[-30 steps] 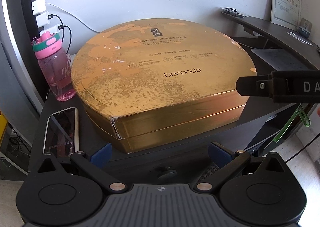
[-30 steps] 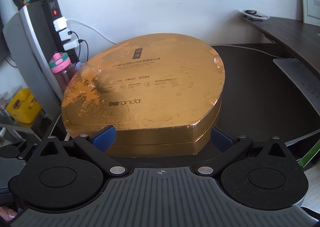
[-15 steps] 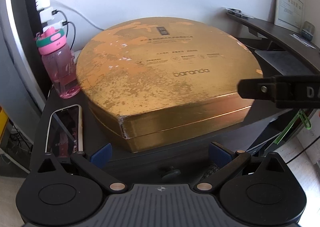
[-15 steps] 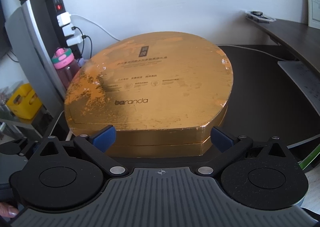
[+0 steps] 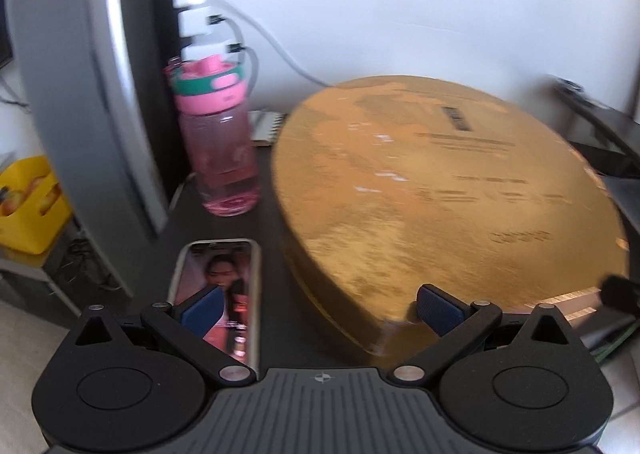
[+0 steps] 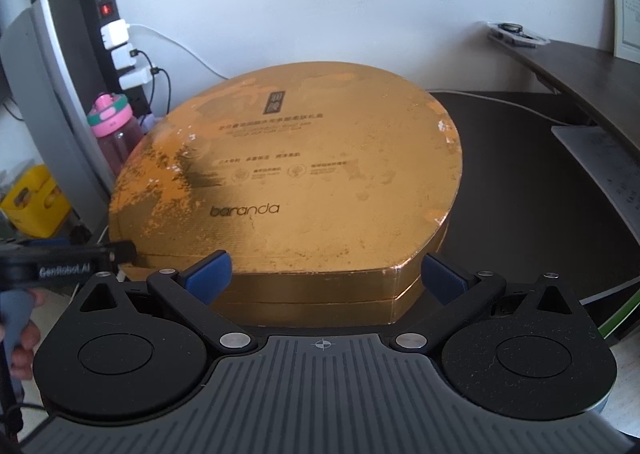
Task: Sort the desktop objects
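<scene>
My left tongs (image 5: pixel 318 304) and right tongs (image 6: pixel 324 274), both spread apart and empty, face the large round gold cardboard box (image 6: pixel 296 190) at the desk's (image 6: pixel 540 194) front edge; right sits squarer.

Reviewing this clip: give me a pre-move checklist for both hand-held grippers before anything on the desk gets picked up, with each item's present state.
1. Left hand-held gripper open, holding nothing: ok.
2. Right hand-held gripper open, holding nothing: ok.
3. Gold baranda box lid on, flat on the desk: ok.
4. Pink water bottle upright, apart from the box: ok.
5. Smartphone flat beside the box, partly under the left finger: ok.
6. Left wrist view sharp enough to aim: not ok, blurred.
</scene>
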### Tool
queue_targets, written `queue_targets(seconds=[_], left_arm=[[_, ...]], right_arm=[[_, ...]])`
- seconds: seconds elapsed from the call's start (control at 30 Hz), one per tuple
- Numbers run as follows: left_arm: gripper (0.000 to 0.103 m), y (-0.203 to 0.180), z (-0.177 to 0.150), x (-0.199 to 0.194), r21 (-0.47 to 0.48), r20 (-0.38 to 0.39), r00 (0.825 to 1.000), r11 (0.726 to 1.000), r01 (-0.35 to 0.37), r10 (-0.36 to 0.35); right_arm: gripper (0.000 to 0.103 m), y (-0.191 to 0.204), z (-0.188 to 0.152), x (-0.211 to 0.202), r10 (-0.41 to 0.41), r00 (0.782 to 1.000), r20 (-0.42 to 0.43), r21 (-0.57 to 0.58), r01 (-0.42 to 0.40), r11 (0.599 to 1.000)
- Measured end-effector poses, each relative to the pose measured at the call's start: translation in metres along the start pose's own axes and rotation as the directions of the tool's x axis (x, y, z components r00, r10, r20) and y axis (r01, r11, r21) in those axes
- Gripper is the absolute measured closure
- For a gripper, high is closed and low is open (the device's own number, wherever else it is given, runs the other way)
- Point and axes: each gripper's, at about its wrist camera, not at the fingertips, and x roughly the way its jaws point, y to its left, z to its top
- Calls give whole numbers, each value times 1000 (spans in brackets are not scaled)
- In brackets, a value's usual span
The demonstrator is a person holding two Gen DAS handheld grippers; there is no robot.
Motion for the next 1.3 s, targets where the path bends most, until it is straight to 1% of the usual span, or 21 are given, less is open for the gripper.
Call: queue_targets(seconds=[0.07, 0.17, 0.33, 0.5, 0.63, 0.93, 1.2, 1.3], left_arm=[[1, 1, 2, 1, -13, -6, 1000, 1000, -4, 4], [1, -3, 1, -2, -7, -8, 1000, 1000, -7, 7], [1, -11, -5, -13, 15, -14, 1000, 1000, 22, -22], [0, -19, -17, -30, 46, -10, 999, 997, 54, -53], [0, -23, -26, -38, 64, -11, 998, 996, 66, -65], [0, -24, -32, -44, 58, -16, 997, 996, 72, -71], [0, -35, -46, -39, 99, -65, 993, 990, 103, -97], [0, -35, -45, -38, 94, -63, 994, 991, 98, -93]], right_arm=[[0, 3, -2, 0, 6, 1000, 0, -16, -6, 1000], [0, 4, -3, -1, 9, 1000, 0, -24, -9, 1000], [0, 3, -6, -7, 7, 1000, 5, -18, -7, 1000], [0, 6, -12, -22, 13, 1000, 19, -16, -12, 1000], [0, 6, -16, -29, 14, 1000, 23, -14, -14, 1000], [0, 6, -21, -34, 18, 1000, 16, -9, -17, 1000], [0, 5, -25, -37, 20, 1000, 10, -6, -20, 1000], [0, 2, -29, -35, 22, 1000, 8, 2, -22, 1000]])
